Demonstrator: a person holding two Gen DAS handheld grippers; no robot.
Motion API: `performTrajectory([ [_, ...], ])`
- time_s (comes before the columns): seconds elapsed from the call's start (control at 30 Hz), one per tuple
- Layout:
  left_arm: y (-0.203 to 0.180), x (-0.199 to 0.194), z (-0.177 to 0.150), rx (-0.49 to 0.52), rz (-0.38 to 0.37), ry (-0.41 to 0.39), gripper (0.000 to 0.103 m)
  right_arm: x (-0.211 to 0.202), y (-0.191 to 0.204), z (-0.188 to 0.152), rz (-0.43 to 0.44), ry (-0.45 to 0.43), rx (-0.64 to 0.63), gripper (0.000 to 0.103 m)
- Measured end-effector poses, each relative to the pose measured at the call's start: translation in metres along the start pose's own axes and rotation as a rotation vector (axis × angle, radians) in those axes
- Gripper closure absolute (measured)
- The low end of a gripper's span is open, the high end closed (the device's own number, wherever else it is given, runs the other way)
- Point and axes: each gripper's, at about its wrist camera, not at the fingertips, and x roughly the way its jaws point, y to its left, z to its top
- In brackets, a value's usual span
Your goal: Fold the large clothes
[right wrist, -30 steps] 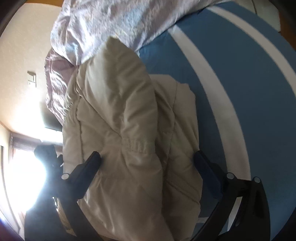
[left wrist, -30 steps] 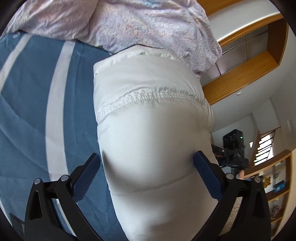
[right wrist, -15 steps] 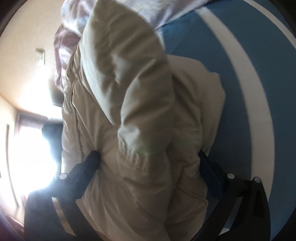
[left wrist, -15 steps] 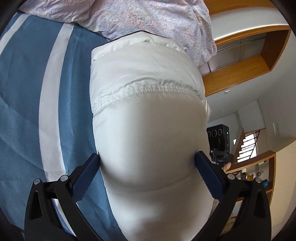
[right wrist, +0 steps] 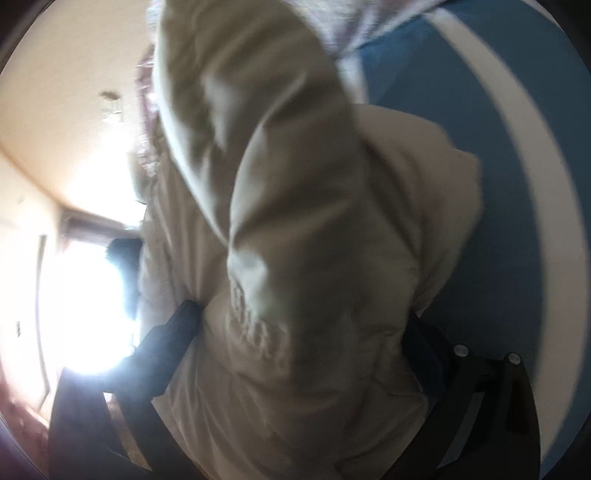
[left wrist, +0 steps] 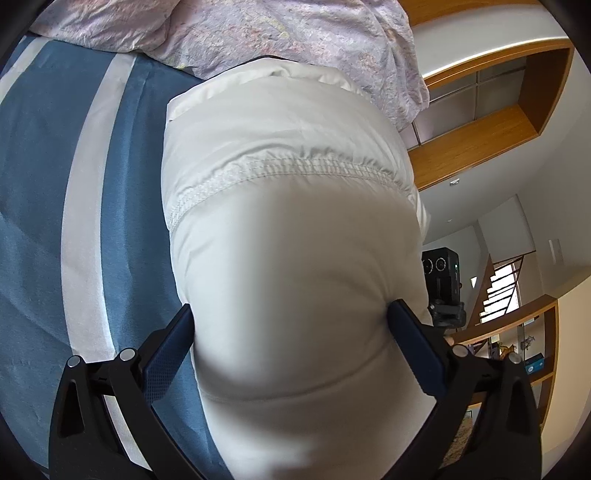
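Observation:
A puffy off-white padded jacket (left wrist: pixel 288 229) fills the left wrist view, lying on the blue bed cover with white stripes (left wrist: pixel 44 184). My left gripper (left wrist: pixel 291 314) has its jaws wide apart around a thick padded fold, both pads pressing into the fabric. In the right wrist view the same jacket (right wrist: pixel 295 258) looks beige, bunched and blurred. My right gripper (right wrist: pixel 303 314) also straddles a thick bundle of it, jaws wide and touching the fabric on both sides. A stitched elastic hem shows in both views.
A crumpled pale lilac floral quilt (left wrist: pixel 258 33) lies at the far end of the bed, behind the jacket. A black camera on a stand (left wrist: pixel 443 273) stands to the right. Wooden shelving (left wrist: pixel 480 122) lines the wall. A bright window (right wrist: pixel 85 295) glares at the left.
Both grippers have moved forward with the jacket, which now sits closer to the quilt. The bundle in the right gripper has risen and fills more of its view, blurred by motion.

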Motion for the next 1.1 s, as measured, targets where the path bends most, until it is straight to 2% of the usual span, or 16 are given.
performTrajectory([
  [0.1, -0.003, -0.006, -0.003, 0.018, -0.002, -0.015, 0.011, 0.004, 0.005, -0.005, 0.041, -0.007, -0.024, 0.003],
  [0.17, -0.006, -0.011, -0.002, 0.024, 0.002, -0.031, 0.015, 0.004, 0.01, -0.007, 0.061, -0.013, -0.029, 0.015],
  [0.33, -0.012, -0.028, 0.001, 0.044, 0.005, -0.079, 0.019, 0.011, 0.026, -0.01, 0.099, -0.028, -0.052, 0.027],
  [0.6, -0.004, -0.072, 0.007, 0.043, 0.015, -0.171, 0.02, 0.032, 0.064, 0.011, 0.117, -0.043, -0.115, 0.028],
  [0.93, 0.036, -0.133, 0.015, 0.001, 0.086, -0.284, 0.02, 0.098, 0.104, 0.05, 0.1, 0.018, -0.155, 0.029],
  [1.1, 0.055, -0.152, 0.018, -0.034, 0.102, -0.324, 0.02, 0.117, 0.114, 0.053, 0.068, 0.015, -0.168, 0.029],
])
